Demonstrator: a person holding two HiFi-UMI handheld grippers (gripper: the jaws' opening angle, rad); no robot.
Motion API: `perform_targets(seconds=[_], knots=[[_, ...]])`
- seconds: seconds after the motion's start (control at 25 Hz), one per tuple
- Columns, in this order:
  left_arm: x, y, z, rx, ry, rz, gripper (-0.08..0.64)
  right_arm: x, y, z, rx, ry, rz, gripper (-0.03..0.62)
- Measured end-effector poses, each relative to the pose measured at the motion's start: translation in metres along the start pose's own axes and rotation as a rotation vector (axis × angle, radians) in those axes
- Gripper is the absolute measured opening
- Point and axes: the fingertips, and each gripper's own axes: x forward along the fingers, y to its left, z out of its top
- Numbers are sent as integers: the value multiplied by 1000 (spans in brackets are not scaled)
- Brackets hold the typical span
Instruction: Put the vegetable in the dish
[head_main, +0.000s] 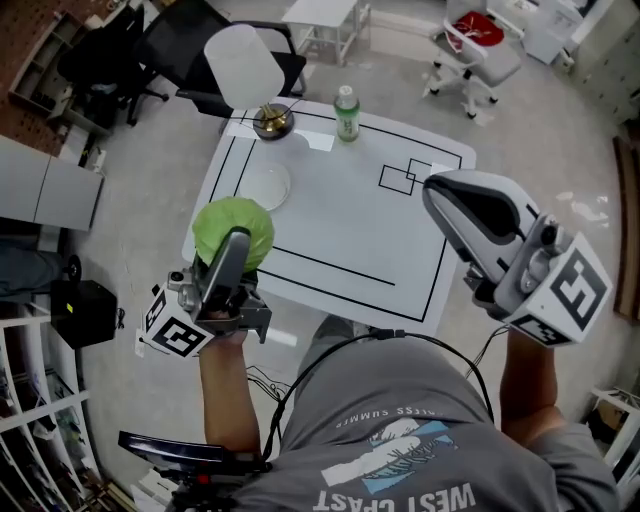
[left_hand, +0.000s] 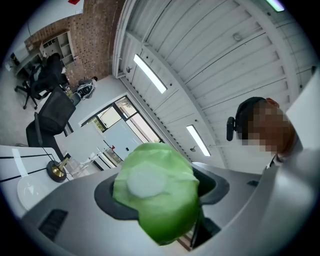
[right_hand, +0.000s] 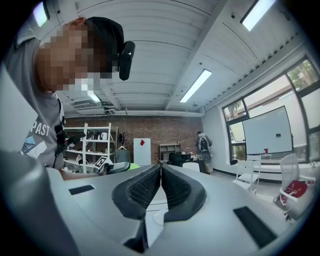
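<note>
Vegetable: round green leafy head (head_main: 233, 229), held off the table on the near side of the dish, not in it.
Left gripper: (head_main: 236, 242) jaws spread wide and clamped on the vegetable, which fills the gap between the pads; the gripper is on the near side of the dish.
Right gripper: (right_hand: 161, 170) jaws closed pad to pad with nothing between them; it is raised well to the right of the dish, by the table's right edge.
Table: white top (head_main: 340, 230) with black outline markings; it carries the dish.
Dish: shallow, pale, round (head_main: 265, 185), empty, on the left part of the table.
Brass-coloured bowl: (head_main: 272, 122) just beyond the dish.
Bottle: green-labelled (head_main: 346, 113), upright, beyond the dish and to its right.
</note>
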Motion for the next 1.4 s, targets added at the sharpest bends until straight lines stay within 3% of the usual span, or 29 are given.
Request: perform_targets(seconds=[0.2,0.52,1.0,1.4], knots=[[8,43,-2,-47,36,27,304,28,-13,-5,58,1,-1,9],[14,98,-13,-92,102,77,304,53,-27,-20,54,41,-4,9],[15,165,-38,-149,195,137,304,77,-35,-29,127,41,-20,9],[8,231,-78,-252,288,204,304,87,-44,-42,147,67,-40,9]])
